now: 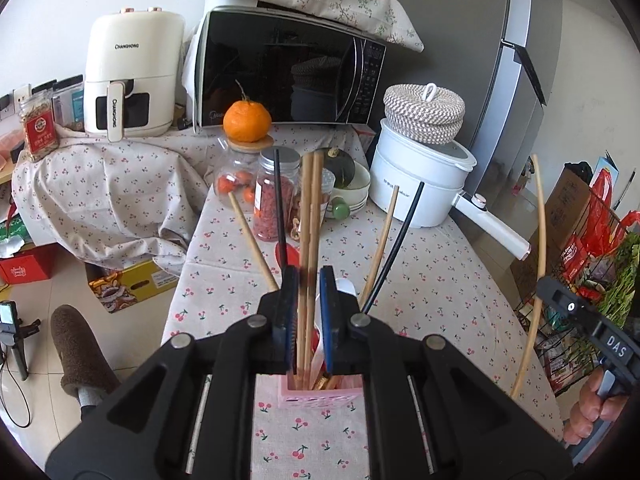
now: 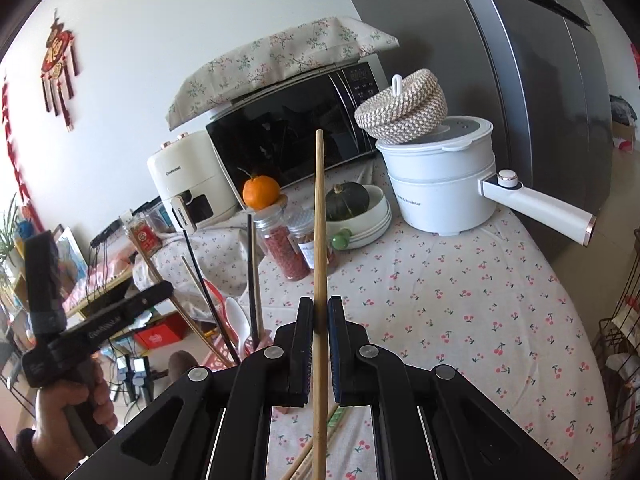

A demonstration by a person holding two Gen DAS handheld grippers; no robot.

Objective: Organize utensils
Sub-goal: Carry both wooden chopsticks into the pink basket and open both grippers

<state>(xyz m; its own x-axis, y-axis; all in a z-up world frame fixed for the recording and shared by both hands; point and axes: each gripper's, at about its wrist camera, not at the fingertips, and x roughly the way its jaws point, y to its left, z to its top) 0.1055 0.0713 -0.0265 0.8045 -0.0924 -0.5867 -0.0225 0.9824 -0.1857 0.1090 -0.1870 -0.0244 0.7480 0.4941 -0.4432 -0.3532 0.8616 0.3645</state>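
Observation:
My left gripper (image 1: 309, 280) is shut on a pair of wooden chopsticks (image 1: 310, 208). They stand upright with their lower ends inside a pink slotted holder (image 1: 316, 396) on the cherry-print tablecloth (image 1: 440, 292). Several other wooden and black chopsticks (image 1: 400, 236) lean out of the same holder. My right gripper (image 2: 320, 304) is shut on a single wooden chopstick (image 2: 319, 208), held upright above the table. That chopstick (image 1: 538, 260) also shows at the right edge of the left wrist view. A few loose chopsticks (image 2: 308, 458) lie on the cloth under my right gripper. The holder (image 2: 218, 356) also contains a white spoon (image 2: 235, 316).
At the back stand a microwave (image 1: 280, 68), a white air fryer (image 1: 128, 76), and a white electric pot (image 1: 420, 184) topped by a woven basket (image 1: 424, 112). Jars (image 1: 276, 196), an orange (image 1: 246, 120) and a bowl with a pumpkin (image 2: 348, 200) crowd the middle. A wire rack (image 1: 592, 280) stands right.

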